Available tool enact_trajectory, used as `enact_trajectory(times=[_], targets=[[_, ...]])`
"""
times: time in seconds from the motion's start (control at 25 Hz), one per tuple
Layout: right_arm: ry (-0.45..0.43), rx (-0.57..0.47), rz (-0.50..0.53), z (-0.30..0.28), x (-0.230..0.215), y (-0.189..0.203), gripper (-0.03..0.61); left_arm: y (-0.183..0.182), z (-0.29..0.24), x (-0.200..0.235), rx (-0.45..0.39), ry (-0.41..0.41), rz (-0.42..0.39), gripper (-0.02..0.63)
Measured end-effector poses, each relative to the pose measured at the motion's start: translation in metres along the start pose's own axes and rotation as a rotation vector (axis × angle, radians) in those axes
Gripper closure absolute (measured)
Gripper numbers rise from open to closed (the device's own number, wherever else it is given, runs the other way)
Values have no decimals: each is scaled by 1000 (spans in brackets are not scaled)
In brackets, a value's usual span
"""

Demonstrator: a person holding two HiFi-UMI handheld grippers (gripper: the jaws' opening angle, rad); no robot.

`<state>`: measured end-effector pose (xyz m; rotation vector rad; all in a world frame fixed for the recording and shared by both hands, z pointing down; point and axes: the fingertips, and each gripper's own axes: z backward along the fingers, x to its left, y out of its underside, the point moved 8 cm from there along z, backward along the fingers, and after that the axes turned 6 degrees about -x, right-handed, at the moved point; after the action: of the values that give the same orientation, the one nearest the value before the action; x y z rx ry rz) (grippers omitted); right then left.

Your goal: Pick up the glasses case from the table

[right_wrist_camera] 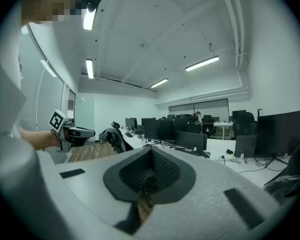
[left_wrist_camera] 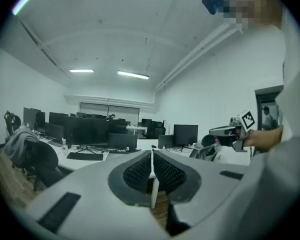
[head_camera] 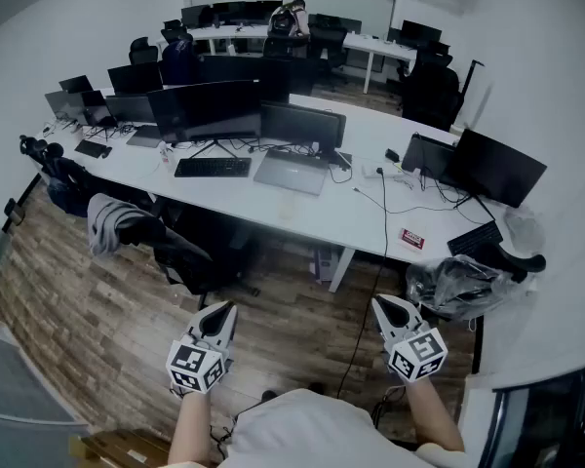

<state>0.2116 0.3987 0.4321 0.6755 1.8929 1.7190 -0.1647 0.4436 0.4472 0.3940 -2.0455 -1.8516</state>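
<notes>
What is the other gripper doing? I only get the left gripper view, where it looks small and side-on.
Observer: The right gripper has its jaws shut together and holds nothing.
Operator: What lies on the desk ahead of it?
Observer: The head view shows a small red box near the front edge of the white desk, beside a black cable.
</notes>
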Motion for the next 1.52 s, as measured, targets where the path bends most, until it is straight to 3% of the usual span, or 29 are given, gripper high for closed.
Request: enact_trajectory(times=[0.68, 1.52], targets=[[-1, 21, -3, 8, -19, 5, 580, 2, -9, -19, 11, -12, -4, 600], [-59, 42, 1, 34, -70, 20, 580, 16, -28, -85, 33, -67, -8, 600]])
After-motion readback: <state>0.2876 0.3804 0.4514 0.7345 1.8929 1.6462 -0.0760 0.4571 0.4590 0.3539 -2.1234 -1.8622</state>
